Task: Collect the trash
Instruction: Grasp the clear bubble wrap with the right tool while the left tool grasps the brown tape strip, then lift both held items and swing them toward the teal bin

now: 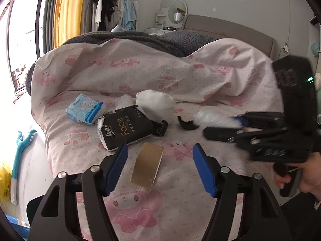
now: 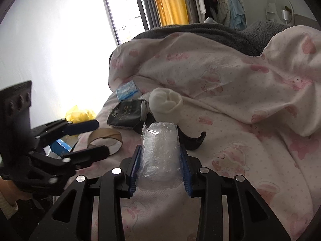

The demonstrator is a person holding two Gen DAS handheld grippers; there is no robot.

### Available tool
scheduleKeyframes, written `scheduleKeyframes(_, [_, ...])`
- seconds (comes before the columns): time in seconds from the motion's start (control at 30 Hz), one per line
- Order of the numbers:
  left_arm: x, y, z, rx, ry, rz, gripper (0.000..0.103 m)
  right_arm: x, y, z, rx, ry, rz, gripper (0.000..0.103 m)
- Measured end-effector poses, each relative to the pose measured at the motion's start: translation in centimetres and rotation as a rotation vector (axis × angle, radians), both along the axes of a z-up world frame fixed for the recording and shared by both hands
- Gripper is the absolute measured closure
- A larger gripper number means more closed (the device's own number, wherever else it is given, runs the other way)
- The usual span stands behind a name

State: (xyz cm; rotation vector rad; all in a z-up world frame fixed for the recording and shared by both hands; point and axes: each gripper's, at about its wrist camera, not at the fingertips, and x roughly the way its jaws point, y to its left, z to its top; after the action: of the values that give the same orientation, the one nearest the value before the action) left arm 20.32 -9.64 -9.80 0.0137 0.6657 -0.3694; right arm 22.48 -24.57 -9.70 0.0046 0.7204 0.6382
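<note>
A flattened brown cardboard tape ring (image 1: 147, 164) lies on the pink-patterned bed sheet (image 1: 180, 190). My left gripper (image 1: 160, 147) is open, its blue pads (image 1: 118, 168) on either side of the ring and clear of it. The right wrist view shows the same ring (image 2: 118, 138) between the left gripper's fingers (image 2: 102, 137). My right gripper (image 2: 159, 147) is shut on a clear wad of bubble wrap (image 2: 159, 154), just above the sheet. In the left wrist view it shows as a white wad (image 1: 212, 118) in the right gripper (image 1: 218, 125), held by a hand.
Behind lie a black "face" tissue pack (image 1: 125, 130), a blue tissue pack (image 1: 85, 109), a rolled white cloth (image 1: 155, 104) and a black hook-shaped piece (image 1: 186, 124). A bunched duvet (image 1: 160, 68) rises beyond them. A yellow bag (image 2: 80, 113) sits on the floor by the bed's left edge.
</note>
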Motion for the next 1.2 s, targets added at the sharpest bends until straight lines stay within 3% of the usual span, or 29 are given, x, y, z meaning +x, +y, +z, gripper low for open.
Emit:
scheduleKeyframes(0.63, [2.3, 0.4, -2.0, -0.062, 0.092, 0.09, 0.063, -0.6, -2.2, -0.6, 0.019, 0.026, 0.005, 0.066])
scheduleKeyframes(0.67, [2.3, 0.4, -2.1, -0.061, 0.101, 0.086, 0.075, -0.6, -2.2, -0.4, 0.022, 0.025, 0.004, 0.066])
scheduleKeyframes(0.7, [2.3, 0.3, -2.1, -0.051, 0.11, 0.086, 0.079, -0.6, -2.2, -0.3, 0.025, 0.024, 0.002, 0.066])
scheduleKeyframes(1.2, [1.1, 3.4, -1.1, -0.041, 0.121, 0.116, 0.08, -0.1, 1.6, 1.7, 0.039, 0.005, 0.022, 0.066])
